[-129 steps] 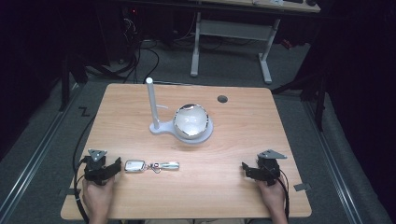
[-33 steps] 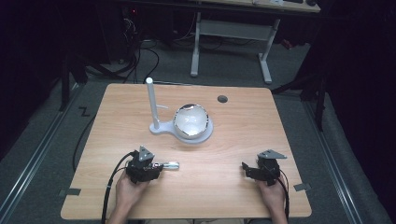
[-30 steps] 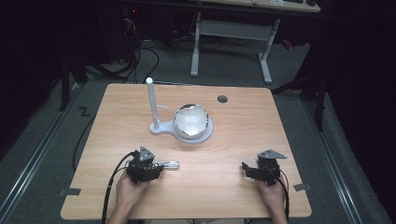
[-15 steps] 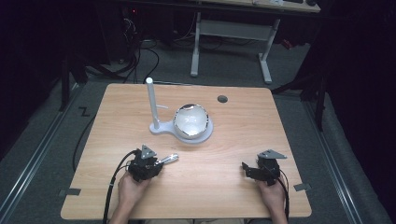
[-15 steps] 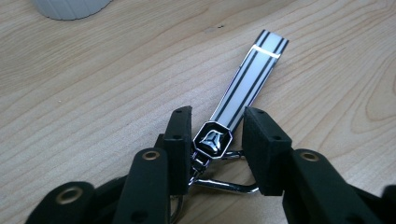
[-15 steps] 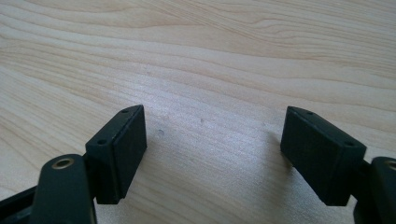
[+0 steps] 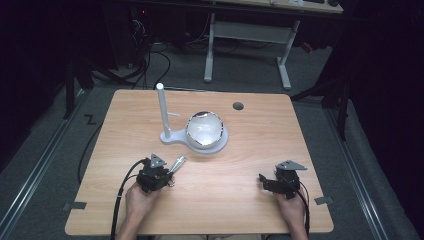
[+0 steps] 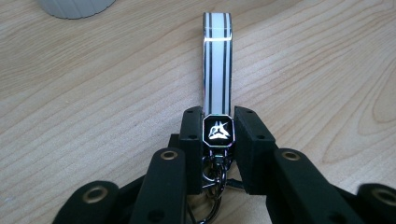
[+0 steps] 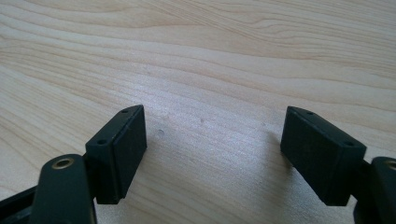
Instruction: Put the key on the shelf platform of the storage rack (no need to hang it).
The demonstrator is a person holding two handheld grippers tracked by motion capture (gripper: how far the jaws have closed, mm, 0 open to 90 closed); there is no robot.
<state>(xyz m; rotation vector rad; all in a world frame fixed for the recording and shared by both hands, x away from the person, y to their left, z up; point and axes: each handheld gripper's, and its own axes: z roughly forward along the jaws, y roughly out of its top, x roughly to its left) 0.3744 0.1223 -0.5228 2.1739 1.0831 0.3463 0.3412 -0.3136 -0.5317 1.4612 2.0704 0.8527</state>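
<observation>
- High view: a pale wooden bench [image 7: 240, 150] with rounded corners and a fine straight grain, a small round dark hole [image 7: 238, 106] near its far edge.
- On the bench's middle stands a white plastic stand [image 7: 172, 135] with a flat base and a slim upright post [image 7: 162, 107]; on the base's wider end sits a shiny, rounded bowl [image 7: 204, 130] with a mirror-like metal look.
- Left gripper view: the key fob [image 8: 217, 79] is a long, flat strap, white with thin dark stripes and a bright metal edge, ending in a black eight-sided badge with a silver emblem; metal rings and a short chain [image 8: 215, 175] hang below the badge.
- The fob lies near the bench's front left, its strap pointing away from the person toward the stand, well apart from the bowl.
- Around the bench the room is dark: grey carpet floor, black cables, a white-legged desk frame [image 7: 247, 45] behind, and bits of grey tape [image 7: 74, 205] at the bench's front corners.
- The left tool [image 8: 217, 133] has just closed its black, matte, blocky jaws; they now pinch the fob at its badge, one pad on each side, the strap sticking out ahead.
- Right gripper view: the right tool [image 9: 212, 154] stands wide, both pads apart over bare wood with nothing between them; in the high view it rests at the front right of the bench.
</observation>
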